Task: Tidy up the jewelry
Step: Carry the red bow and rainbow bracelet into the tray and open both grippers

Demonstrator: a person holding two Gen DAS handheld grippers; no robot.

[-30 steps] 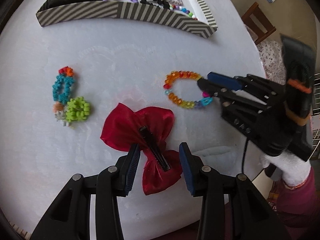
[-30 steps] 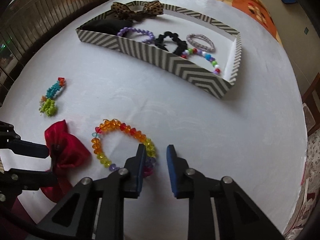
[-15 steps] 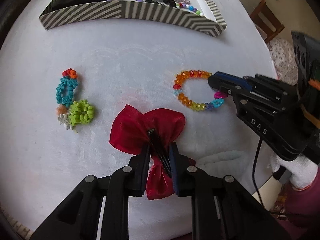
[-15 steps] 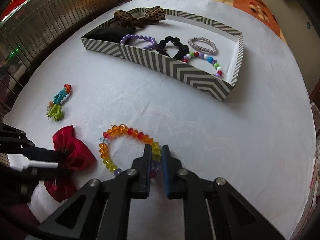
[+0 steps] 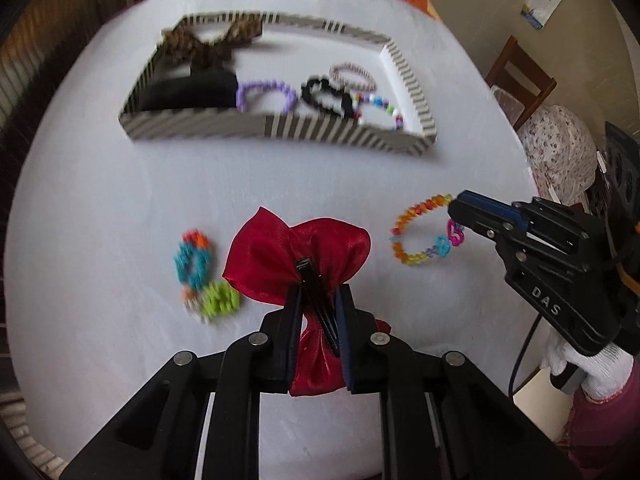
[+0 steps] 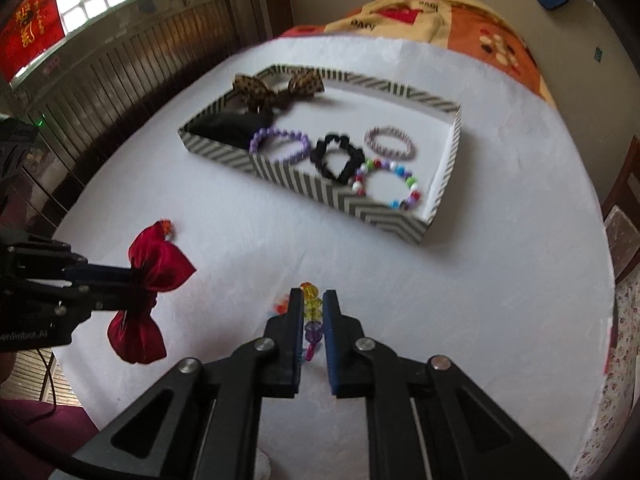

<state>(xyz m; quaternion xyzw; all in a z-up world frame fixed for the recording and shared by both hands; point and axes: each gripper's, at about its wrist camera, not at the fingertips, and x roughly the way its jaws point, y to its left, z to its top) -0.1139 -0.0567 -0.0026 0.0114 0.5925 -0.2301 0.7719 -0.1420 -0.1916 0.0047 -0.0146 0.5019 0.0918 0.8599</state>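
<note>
My left gripper [image 5: 318, 298] is shut on the red bow hair clip [image 5: 296, 256] and holds it above the white table; the bow also shows in the right wrist view [image 6: 154, 268]. My right gripper [image 6: 312, 304] is shut on the rainbow bead bracelet [image 6: 311, 308], lifted off the table; the bracelet hangs from it in the left wrist view [image 5: 420, 236]. The striped tray [image 6: 344, 200] stands ahead and holds a leopard bow [image 6: 276, 88], a purple bracelet [image 6: 280, 146], a black scrunchie [image 6: 338, 156] and other bracelets.
A teal, orange and green bead piece [image 5: 200, 276] lies on the table left of the bow. A wooden chair [image 5: 520, 80] stands off the right edge. A wooden slatted rail [image 6: 120, 80] runs behind the table's left side.
Both grippers shut, the left on the red bow and the right on the rainbow bracelet, then lifted them off the table and moved toward the tray.
</note>
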